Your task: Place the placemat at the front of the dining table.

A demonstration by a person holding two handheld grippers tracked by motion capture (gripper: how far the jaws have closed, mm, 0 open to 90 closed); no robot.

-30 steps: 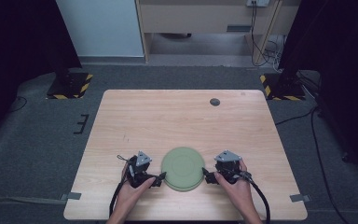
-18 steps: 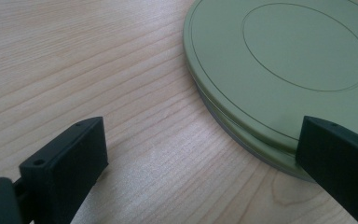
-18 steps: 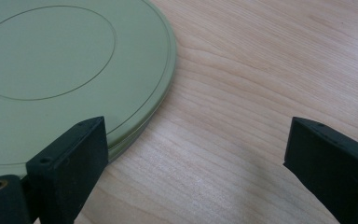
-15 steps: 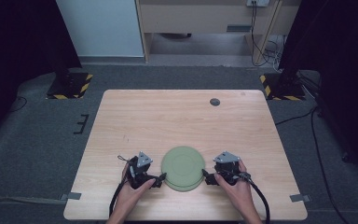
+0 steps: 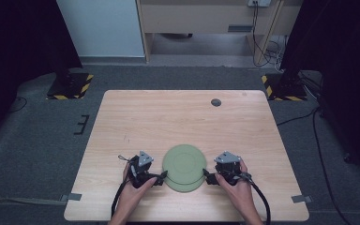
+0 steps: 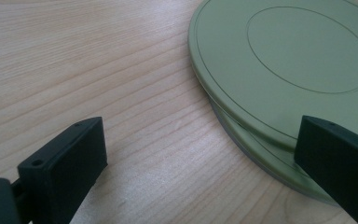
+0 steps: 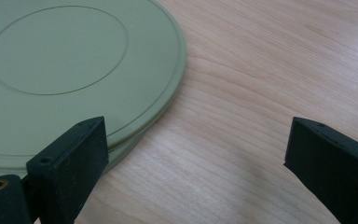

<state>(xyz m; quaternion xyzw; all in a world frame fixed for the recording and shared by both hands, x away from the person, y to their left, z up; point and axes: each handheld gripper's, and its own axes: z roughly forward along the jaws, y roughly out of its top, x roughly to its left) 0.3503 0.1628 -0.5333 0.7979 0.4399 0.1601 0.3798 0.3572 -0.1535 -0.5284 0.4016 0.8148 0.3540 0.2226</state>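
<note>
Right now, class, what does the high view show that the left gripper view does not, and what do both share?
High view alone: both hands, the right gripper, the dark disc near the table's far edge, and the floor. Left gripper view alone: the green plates are two, stacked slightly offset. Shared: plates, wooden table, and the left gripper, jaws open beside the stack.

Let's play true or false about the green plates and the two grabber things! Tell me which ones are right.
1. Two green plates lie stacked on the wooden table. True.
2. The left gripper is clamped shut on the plates. False: its jaws stand wide open.
3. The right gripper is open. True.
4. The top plate sits exactly over the bottom plate. False: it is shifted, so the lower rim peeks out.
5. A cup stands on the plates. False: nothing rests on them.
</note>
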